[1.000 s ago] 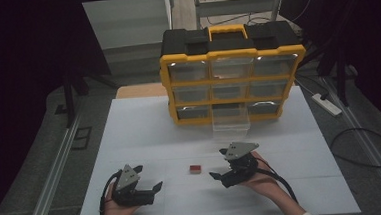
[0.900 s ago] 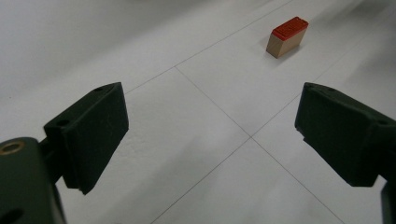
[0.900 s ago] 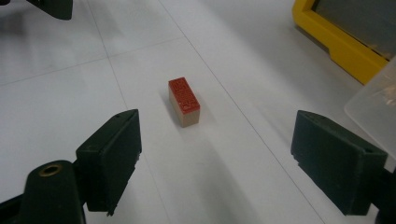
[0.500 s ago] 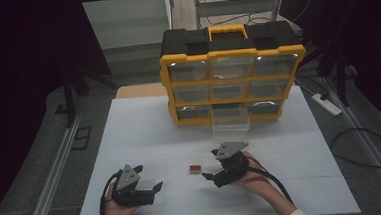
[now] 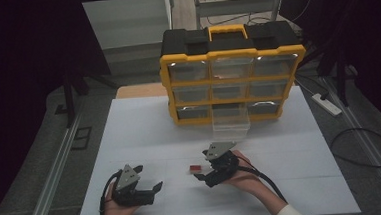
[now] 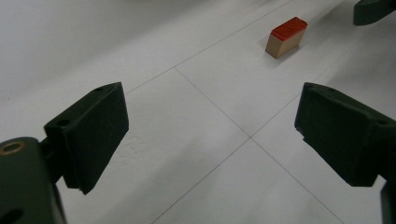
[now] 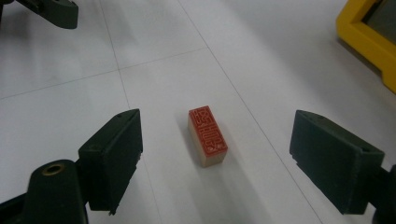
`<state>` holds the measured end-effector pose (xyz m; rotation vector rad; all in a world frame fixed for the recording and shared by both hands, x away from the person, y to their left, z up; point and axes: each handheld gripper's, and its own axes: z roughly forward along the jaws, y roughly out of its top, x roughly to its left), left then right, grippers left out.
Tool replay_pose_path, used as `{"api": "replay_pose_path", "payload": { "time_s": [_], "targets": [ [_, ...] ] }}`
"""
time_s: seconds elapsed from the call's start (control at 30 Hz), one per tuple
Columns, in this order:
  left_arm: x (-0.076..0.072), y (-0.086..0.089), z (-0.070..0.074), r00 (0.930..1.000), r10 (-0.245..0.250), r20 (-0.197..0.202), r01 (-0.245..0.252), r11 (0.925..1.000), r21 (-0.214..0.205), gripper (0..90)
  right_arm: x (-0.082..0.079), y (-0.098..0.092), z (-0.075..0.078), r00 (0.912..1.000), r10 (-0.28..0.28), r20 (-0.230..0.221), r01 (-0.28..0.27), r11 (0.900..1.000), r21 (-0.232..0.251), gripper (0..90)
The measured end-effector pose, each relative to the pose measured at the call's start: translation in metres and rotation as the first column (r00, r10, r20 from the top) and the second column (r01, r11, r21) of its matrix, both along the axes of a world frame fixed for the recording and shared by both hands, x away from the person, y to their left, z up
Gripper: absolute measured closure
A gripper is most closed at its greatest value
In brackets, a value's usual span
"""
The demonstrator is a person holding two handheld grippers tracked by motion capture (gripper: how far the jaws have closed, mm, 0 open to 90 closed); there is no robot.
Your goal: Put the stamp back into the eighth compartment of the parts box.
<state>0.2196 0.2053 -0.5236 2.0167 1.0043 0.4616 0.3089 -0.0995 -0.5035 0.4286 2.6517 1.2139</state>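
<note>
two grippers sit low over the white table [image 5: 130, 136], both with jaws spread wide and holding nothing. the right gripper [image 7: 219, 163] has a small stamp block [image 7: 208, 136] lying flat on the table between its jaws, touching neither; the block is pale wood on its sides, and its red top face carries raised characters, carved seal-style, that i cannot read. in the high view the stamp block [image 5: 195, 168] lies just left of the right gripper [image 5: 205, 176], near the table's front middle. the left gripper [image 5: 151, 190] rests near the front left, well apart from the block, which shows far off in its own view [image 6: 286, 36] with bare table between.

open white surface lies all round the block, crossed by thin seam lines. behind stands a yellow and black drawer organizer [image 5: 233, 80] with nine clear drawers; one clear drawer [image 5: 230, 122] in the bottom row is pulled out toward the front. drawer contents are too dim to make out. a corner of the organizer's yellow frame [image 7: 369, 42] is cut off at the right gripper view's edge. the table's front edge is close to both hands.
</note>
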Motion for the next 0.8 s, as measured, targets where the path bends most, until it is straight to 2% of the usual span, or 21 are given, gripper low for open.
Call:
{"api": "replay_pose_path", "payload": {
  "time_s": [0.43,0.8],
  "targets": [
    [0.000,0.000,0.000,1.0000,-0.003,-0.002,0.003,1.0000,0.006,9.8,0.008,0.015,-0.014,0.9997,0.004,-0.025,-0.006,0.9985,-0.054,19.7],
    [0.000,-0.001,-0.001,1.0000,-0.007,-0.003,0.007,0.9999,0.013,10.0,0.010,0.021,-0.022,0.9992,0.027,-0.030,-0.029,0.9962,-0.082,30.9]
  ]
}}
